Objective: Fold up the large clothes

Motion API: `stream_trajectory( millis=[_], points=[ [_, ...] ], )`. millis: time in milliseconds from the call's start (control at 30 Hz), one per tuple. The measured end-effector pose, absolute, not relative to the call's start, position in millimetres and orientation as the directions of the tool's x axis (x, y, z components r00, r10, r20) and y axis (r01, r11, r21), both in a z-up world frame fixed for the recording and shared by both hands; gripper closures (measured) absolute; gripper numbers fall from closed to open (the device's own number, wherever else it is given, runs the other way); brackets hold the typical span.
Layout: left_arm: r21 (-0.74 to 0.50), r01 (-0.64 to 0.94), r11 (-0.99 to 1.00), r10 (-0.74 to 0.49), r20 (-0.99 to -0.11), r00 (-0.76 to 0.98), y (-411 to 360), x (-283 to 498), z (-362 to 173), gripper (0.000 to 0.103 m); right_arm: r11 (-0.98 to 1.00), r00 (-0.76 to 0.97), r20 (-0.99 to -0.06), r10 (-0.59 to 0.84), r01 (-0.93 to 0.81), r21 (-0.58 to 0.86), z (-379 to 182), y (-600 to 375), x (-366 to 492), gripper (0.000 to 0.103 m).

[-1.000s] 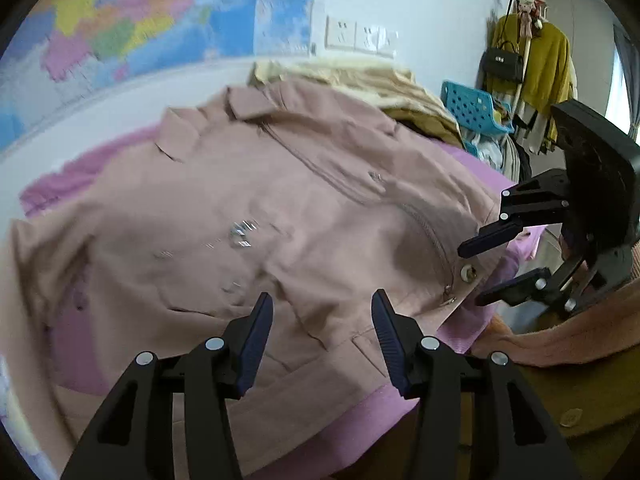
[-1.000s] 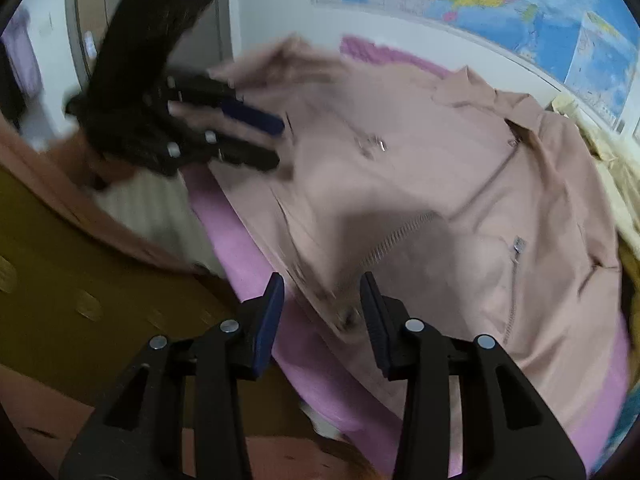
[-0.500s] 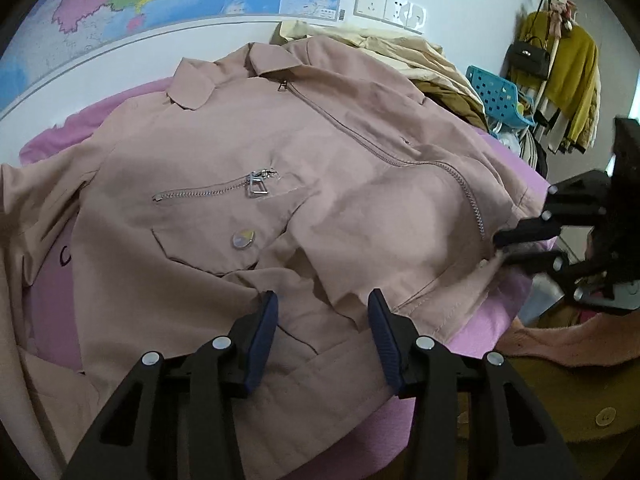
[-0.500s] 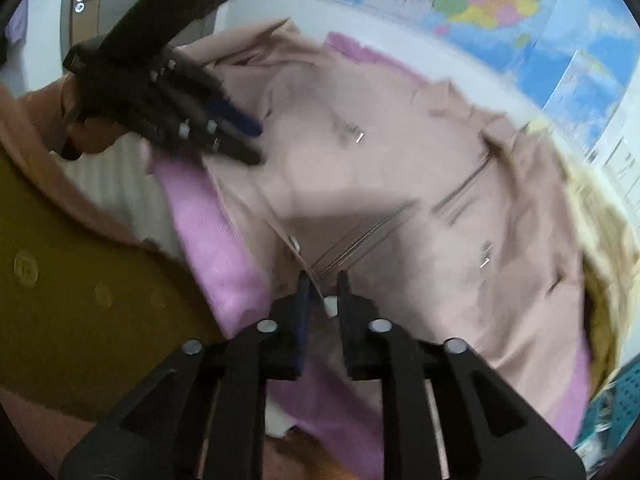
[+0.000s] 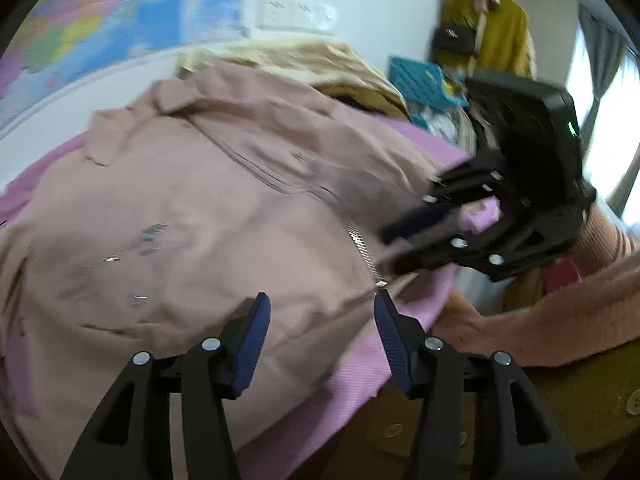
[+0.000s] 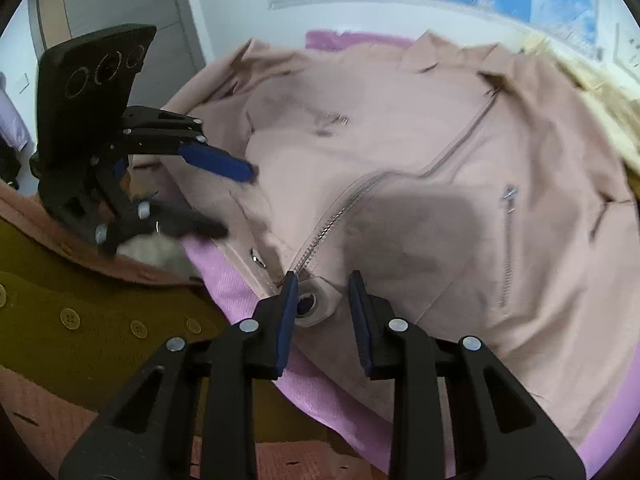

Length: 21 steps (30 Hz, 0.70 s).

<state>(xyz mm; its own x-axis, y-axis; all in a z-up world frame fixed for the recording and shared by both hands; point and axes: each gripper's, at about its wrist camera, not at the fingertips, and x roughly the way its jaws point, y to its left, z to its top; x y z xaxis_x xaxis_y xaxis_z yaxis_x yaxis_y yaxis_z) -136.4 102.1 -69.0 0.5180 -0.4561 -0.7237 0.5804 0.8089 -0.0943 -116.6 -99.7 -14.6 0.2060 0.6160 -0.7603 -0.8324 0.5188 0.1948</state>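
A dusty-pink zip jacket [image 5: 224, 220] lies front up on a purple bed sheet [image 5: 360, 364], collar toward the wall. My left gripper [image 5: 320, 304] hovers over the near hem beside the zipper's lower end. Its jaws are opening and the pads press on nothing. In the right wrist view the jacket [image 6: 420, 140] fills the frame. My right gripper [image 6: 323, 284] straddles the hem corner with its snap button [image 6: 308, 304]. Its jaws are opening, with the right pad clear of the cloth. Each gripper shows in the other's view: the right gripper [image 5: 389, 252], the left gripper [image 6: 238, 202].
A heap of beige and mustard clothes [image 5: 304, 60] lies at the far side by the wall. A blue basket [image 5: 420, 76] and a hanging mustard coat [image 5: 496, 36] stand beyond the bed. The person's pink sleeve [image 5: 560, 312] and buttoned mustard garment [image 6: 80, 312] are at the near edge.
The right gripper's jaws, nearly shut on the hem by the zipper half a second ago, have spread apart. The left gripper has shifted toward the zipper's lower end, nearer the right one.
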Motion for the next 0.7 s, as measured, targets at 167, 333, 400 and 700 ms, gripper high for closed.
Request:
stream_trajectory(
  millis=[167, 333, 400, 700],
  points=[
    [-0.112, 0.599, 0.793, -0.455, -0.763, 0.459, 94.6, -143.5, -87.6, 0.051, 0.498, 0.189, -0.723, 0.664, -0.833, 0.240, -12.6, -114.9, -117.8, 0.100],
    [-0.169, 0.593, 0.787, -0.490, -0.757, 0.433, 103.2, -146.0, -82.7, 0.052, 0.511, 0.207, -0.657, 0.725, -0.801, 0.311, -7.9, -131.8, -116.7, 0.101],
    [-0.137, 0.566, 0.813, -0.451, -0.762, 0.464, 103.5, -144.0, -81.3, 0.063, 0.526, 0.220, -0.616, 0.756, -0.765, 0.372, -9.8, -142.1, -112.8, 0.101],
    [-0.080, 0.555, 0.828, -0.417, -0.749, 0.515, 103.2, -149.9, -82.4, 0.086, 0.561, 0.213, -0.576, 0.789, -0.633, 0.534, -40.8, -165.9, -105.9, 0.101]
  ],
)
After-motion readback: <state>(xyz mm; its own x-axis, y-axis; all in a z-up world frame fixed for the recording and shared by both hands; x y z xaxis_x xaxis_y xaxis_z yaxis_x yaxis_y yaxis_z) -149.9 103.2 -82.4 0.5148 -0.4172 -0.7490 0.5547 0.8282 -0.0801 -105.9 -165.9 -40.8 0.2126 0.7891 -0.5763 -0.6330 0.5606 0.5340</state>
